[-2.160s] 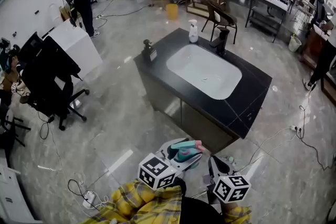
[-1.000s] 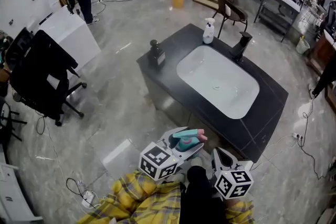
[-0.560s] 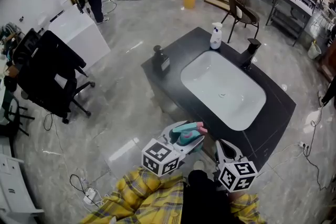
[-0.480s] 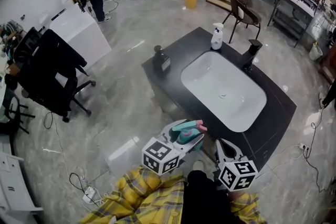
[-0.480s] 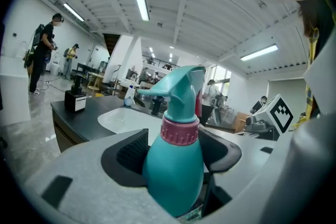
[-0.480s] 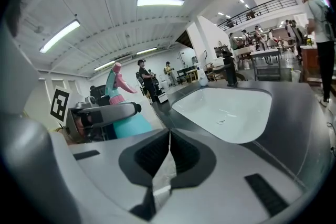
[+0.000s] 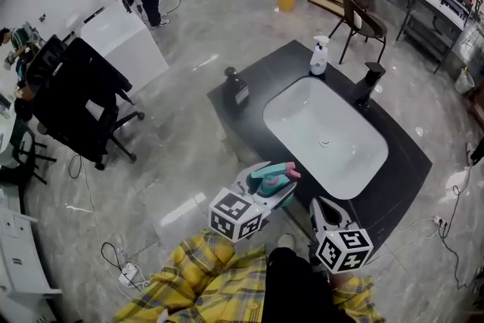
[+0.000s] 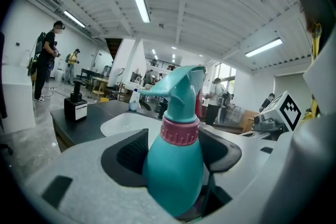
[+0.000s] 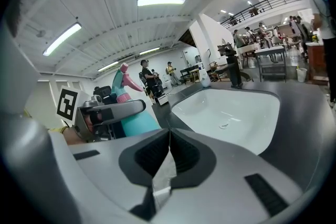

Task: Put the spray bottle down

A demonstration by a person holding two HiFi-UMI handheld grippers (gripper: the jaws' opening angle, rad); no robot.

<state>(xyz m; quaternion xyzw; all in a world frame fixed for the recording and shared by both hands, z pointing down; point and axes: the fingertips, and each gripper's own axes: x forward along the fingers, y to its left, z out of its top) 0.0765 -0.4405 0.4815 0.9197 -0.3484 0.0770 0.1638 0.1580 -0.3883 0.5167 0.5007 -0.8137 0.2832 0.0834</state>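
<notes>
Left gripper view: left gripper (image 8: 176, 150) fingers clamp the upright teal spray bottle (image 8: 175, 170), nozzle pointing leftward; right gripper (image 9: 169, 139) fingers together, empty; desk (image 7: 261, 76) ahead.

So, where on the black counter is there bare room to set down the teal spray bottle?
The black counter is bare along its left strip, between the dark pump bottle and the white basin, and at its right end beyond the basin; the teal spray bottle should fit on either. The far edge is crowded with the white spray bottle and the black faucet.
</notes>
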